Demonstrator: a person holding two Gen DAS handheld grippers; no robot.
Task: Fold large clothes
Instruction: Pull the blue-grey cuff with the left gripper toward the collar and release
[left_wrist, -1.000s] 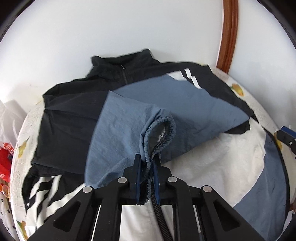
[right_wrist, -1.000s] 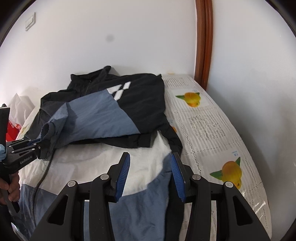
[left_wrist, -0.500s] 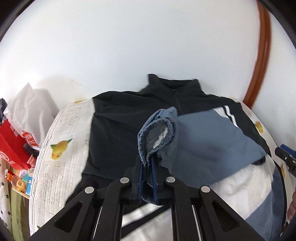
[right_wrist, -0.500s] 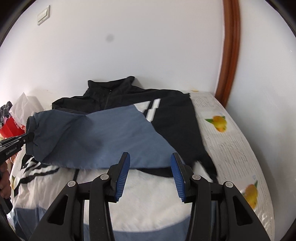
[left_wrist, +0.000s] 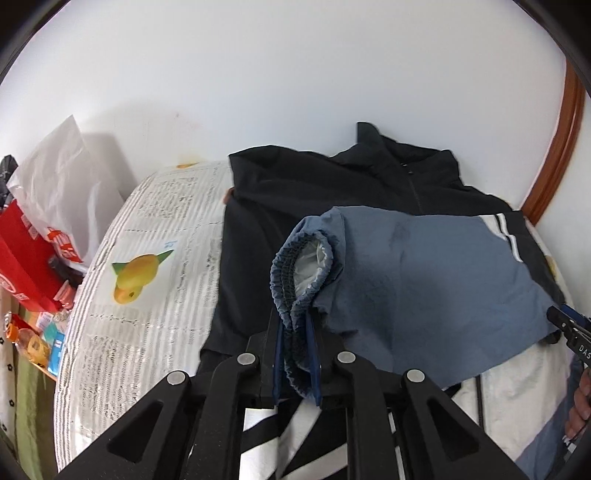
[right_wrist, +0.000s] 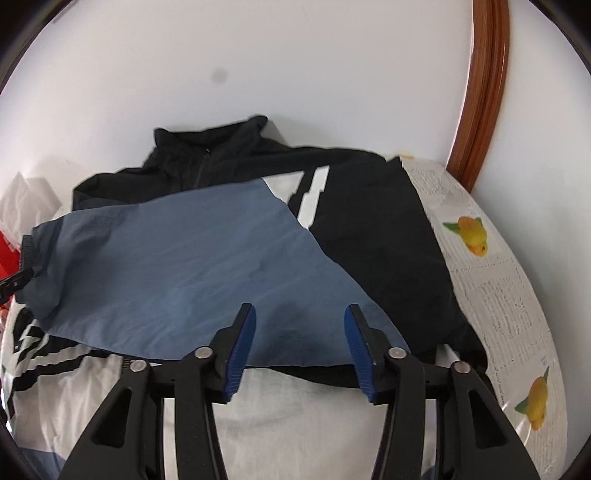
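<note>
- My left claw (left_wrist: 295, 354) pinches the blue sleeve's cuff (left_wrist: 295, 280), frame centre, laid across the jacket (right_wrist: 369, 229).
- My right claw (right_wrist: 299, 343) hangs spread, holding nothing.
- I judge one sleeve folded; the rest remains.

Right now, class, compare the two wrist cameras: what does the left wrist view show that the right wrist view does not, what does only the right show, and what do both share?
Only the left wrist view shows the left gripper shut on the sleeve cuff, with its pale lining, and the red box beside the bed.

Only the right wrist view shows the right gripper open over the blue sleeve, holding nothing.

Both show the black jacket with its zipped collar, the blue sleeve laid across it, the fruit-print sheet, the white wall and the wooden frame.
</note>
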